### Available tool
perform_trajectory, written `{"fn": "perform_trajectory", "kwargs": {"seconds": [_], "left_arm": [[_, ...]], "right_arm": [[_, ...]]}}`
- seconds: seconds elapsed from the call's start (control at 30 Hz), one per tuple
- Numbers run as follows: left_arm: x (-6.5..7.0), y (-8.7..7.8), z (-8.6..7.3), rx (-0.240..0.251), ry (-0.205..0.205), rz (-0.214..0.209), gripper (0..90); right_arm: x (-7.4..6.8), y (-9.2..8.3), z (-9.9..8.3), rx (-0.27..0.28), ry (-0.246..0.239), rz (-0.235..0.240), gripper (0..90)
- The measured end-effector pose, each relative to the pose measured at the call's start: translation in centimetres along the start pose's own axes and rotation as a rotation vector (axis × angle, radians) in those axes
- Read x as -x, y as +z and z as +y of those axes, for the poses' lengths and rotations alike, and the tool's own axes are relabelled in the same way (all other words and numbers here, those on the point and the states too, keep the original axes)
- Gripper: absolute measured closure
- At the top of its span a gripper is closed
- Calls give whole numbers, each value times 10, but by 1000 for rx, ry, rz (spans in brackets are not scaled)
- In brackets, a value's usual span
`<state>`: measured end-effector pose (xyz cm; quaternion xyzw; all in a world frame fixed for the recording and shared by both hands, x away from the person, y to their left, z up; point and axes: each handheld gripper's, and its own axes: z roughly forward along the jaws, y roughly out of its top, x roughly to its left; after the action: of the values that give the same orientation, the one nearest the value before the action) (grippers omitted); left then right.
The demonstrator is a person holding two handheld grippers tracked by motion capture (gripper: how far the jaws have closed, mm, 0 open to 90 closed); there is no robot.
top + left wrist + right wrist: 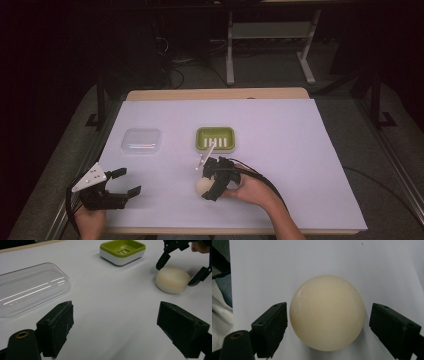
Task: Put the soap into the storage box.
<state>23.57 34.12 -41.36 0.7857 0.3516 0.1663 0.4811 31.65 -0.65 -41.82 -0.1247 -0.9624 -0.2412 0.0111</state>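
Between the spread jaws of the right gripper (328,327) a cream soap (327,312) is framed, ungripped; the left gripper (124,182) is held wide open.

A lab or test room set up for recording, not a home.

The surface (300,150) is a plain wooden top covered with one white sheet, and it bears just a few staged props: a clear lid (141,140), a green soap dish (215,138) and a cream soap (203,186). Around it the room is dark, with grey carpet (270,75), loose cables (172,62) on the floor and the metal legs of a desk frame (230,50) behind. A person sits at the near edge with cabled black tongs in each hand, the left (125,182) and the right (212,180).
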Motion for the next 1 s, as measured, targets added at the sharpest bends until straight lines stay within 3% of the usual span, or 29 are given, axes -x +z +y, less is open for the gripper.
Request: {"fn": "perform_trajectory", "kwargs": {"seconds": [0.6, 1.0], "left_arm": [[0, 0, 0, 1, 0, -1, 133], [0, 0, 0, 2, 3, -2, 133]], "right_arm": [[-1, 12, 2, -33, -6, -16, 153], [-3, 14, 3, -40, -30, -5, 237]]}}
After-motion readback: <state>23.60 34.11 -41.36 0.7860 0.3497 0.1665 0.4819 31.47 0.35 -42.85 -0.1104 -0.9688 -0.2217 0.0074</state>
